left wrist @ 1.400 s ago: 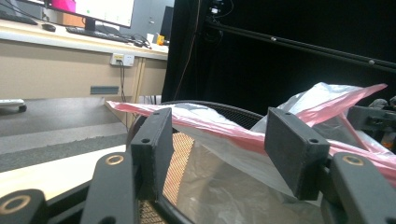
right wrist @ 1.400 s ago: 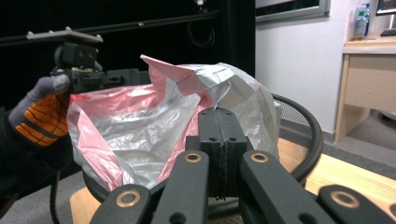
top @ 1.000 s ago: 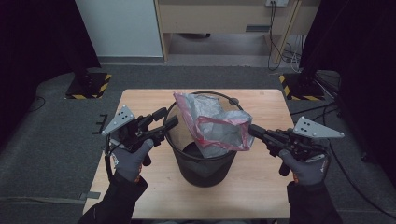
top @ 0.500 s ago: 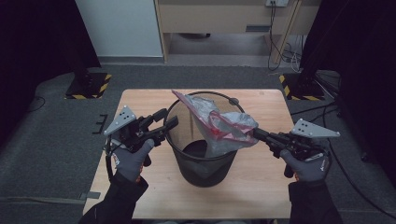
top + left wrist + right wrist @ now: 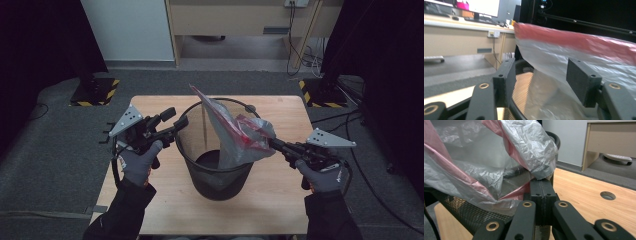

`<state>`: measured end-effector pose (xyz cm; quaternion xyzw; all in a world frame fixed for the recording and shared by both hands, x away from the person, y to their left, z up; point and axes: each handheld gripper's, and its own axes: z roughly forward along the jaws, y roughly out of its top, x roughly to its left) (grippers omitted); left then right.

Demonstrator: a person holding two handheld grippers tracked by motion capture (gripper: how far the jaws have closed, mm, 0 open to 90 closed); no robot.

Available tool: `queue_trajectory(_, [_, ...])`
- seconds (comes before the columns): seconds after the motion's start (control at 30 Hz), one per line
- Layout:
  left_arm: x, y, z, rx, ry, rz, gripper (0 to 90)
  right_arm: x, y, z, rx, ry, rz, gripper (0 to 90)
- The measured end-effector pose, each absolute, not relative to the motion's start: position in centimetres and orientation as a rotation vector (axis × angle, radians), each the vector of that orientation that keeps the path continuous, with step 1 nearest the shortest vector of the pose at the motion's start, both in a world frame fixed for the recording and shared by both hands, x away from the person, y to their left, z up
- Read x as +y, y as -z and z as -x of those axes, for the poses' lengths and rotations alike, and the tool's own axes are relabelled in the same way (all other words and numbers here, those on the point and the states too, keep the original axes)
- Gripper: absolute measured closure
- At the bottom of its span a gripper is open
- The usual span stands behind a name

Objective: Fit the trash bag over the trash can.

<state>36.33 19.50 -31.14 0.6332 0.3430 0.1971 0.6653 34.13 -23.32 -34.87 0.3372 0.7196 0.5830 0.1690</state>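
Observation:
A black mesh bin (image 5: 215, 175) stands mid-table. A grey plastic bag with a red band (image 5: 235, 135) hangs into it, one corner sticking up over the far rim. My right gripper (image 5: 272, 142) is at the bin's right rim, shut on a fold of the bag (image 5: 524, 145), which bunches just past the right gripper's (image 5: 541, 182) closed jaws. My left gripper (image 5: 174, 119) hovers at the bin's left rim. Its jaws have just been opening, and nothing is pressed between them. In the left gripper view, the left gripper (image 5: 540, 72) frames the bin's rim (image 5: 521, 82) and the blurred bag (image 5: 574, 45) beyond.
The wooden table (image 5: 280, 210) has bare room in front of and beside the bin, and a cable hole (image 5: 607, 195) near its right side. Beyond the table are a desk (image 5: 240, 20), yellow-and-black striped stand bases (image 5: 95, 92) and floor cables (image 5: 300, 55).
The bag has dropped from spreading over the bin's mouth and now hangs down into it at the right. My right gripper sank slightly with it. My left gripper stayed put, its jaws wider apart.

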Motion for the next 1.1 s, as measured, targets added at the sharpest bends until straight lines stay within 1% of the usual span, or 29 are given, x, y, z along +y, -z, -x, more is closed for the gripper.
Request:
queue_trajectory(0.23, [20.2, 30.8, -38.9, 0.727, -0.454, -1.415, 36.6, -23.4, 35.3, -34.7, 1.983, -1.654, -0.979, 89.7])
queue_trajectory(0.53, [19.8, 30.8, -39.1, 0.701, -0.435, -1.425, 37.6, -23.7, 35.2, -34.8, 1.924, -1.665, -0.993, 88.1])
queue_trajectory(0.63, [19.6, 30.8, -39.7, 0.686, -0.439, -1.446, 36.7, -23.3, 35.4, -35.0, 1.934, -1.651, -0.992, 86.8])
queue_trajectory(0.83, [19.7, 30.9, -41.2, 0.674, -0.428, -1.451, 35.0, -23.1, 35.4, -35.5, 1.944, -1.646, -0.980, 88.0])
queue_trajectory(1.1, [19.2, 31.0, -43.5, 0.560, -0.388, -1.437, 35.8, -23.2, 35.4, -36.0, 1.942, -1.649, -0.981, 88.1])
